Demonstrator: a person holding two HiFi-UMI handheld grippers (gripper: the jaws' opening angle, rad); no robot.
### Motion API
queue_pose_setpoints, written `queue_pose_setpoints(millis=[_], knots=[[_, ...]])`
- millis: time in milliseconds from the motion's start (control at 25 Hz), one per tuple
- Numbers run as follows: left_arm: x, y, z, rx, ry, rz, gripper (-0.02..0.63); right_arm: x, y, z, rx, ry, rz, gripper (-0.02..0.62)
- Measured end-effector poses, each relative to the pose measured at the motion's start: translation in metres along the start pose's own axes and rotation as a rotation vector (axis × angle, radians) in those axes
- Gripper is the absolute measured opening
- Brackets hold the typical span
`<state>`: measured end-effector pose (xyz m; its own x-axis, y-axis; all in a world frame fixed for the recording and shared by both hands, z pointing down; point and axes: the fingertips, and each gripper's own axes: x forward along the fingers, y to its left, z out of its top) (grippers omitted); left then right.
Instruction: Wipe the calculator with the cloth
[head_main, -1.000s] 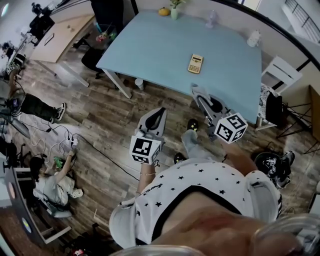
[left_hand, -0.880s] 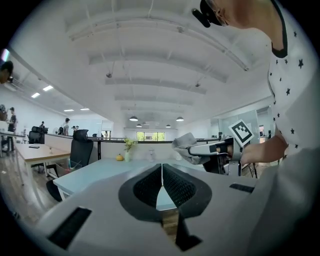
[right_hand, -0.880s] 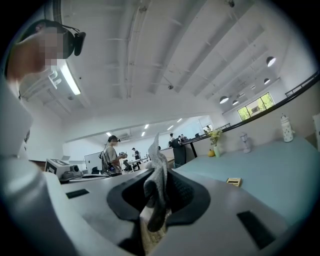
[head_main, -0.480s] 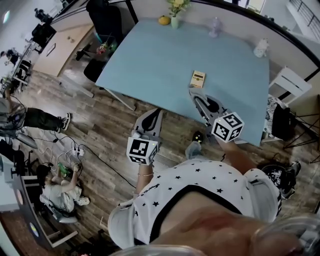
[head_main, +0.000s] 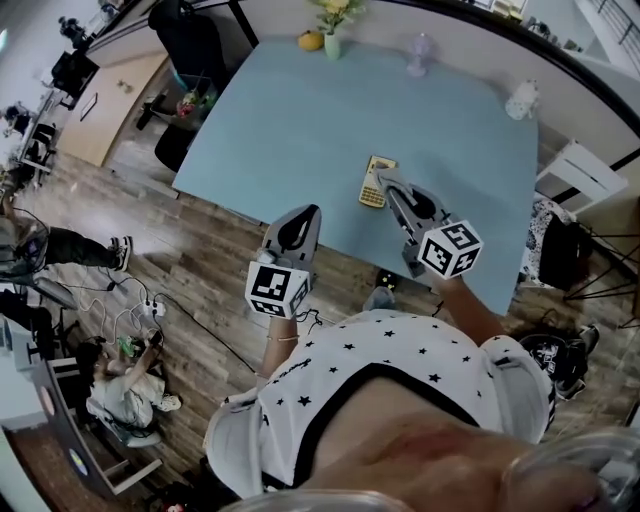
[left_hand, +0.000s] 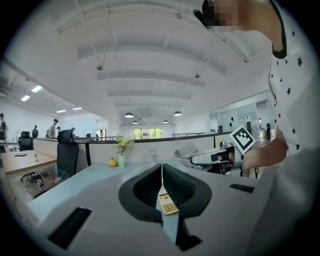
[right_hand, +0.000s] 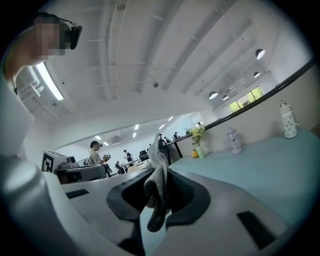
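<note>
Right tongs (head_main: 386, 181), clamping the cloth (right_hand: 158, 182), have neared the calculator (head_main: 370, 190).

Nubbly grey cloth (right_hand: 158, 182); matt table (head_main: 300, 120)

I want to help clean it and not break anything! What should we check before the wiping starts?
1. Cloth held: ok. The cloth is pinched in the right gripper.
2. Calculator ready: ok. The calculator lies flat on the table.
3. Cloth on calculator: not ok. In the left gripper view, the right gripper appears to hang above the table.
4. Left gripper free: ok. The left gripper is shut with nothing in it.
5. Room to wipe: ok. The vase stands far off at the back edge.
</note>
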<state>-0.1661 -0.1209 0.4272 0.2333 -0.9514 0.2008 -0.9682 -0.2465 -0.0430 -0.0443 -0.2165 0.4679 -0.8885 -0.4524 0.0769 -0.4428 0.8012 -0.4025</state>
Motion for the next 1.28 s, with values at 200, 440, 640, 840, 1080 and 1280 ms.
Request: queue_pose_setpoints(millis=[200,440,640,840,1080,1280], knots=[[0.032,-0.001,0.004,0.009,0.000,-0.008,0.029,0.001,-0.033,0.000,-0.007,0.025,-0.036,0.049],[0.058,0.002,0.005,0.041,0.009,-0.014,0.029,0.012,-0.063,-0.006,-0.014,0.045,-0.074,0.049],[0.064,0.020,-0.005,0.002,0.013,-0.005,0.029,0.022,-0.074,-0.017,-0.013,0.084,-0.111,0.049],[0.091,0.043,-0.005,-0.001,0.012,-0.046,0.029,0.041,-0.087,-0.026,-0.004,0.107,-0.165,0.049],[0.122,0.065,0.000,0.003,-0.005,-0.107,0.029,0.067,-0.110,-0.041,0.005,0.154,-0.238,0.049],[0.131,0.091,-0.004,-0.008,0.004,-0.129,0.029,0.091,-0.121,-0.059,0.017,0.198,-0.292,0.049]])
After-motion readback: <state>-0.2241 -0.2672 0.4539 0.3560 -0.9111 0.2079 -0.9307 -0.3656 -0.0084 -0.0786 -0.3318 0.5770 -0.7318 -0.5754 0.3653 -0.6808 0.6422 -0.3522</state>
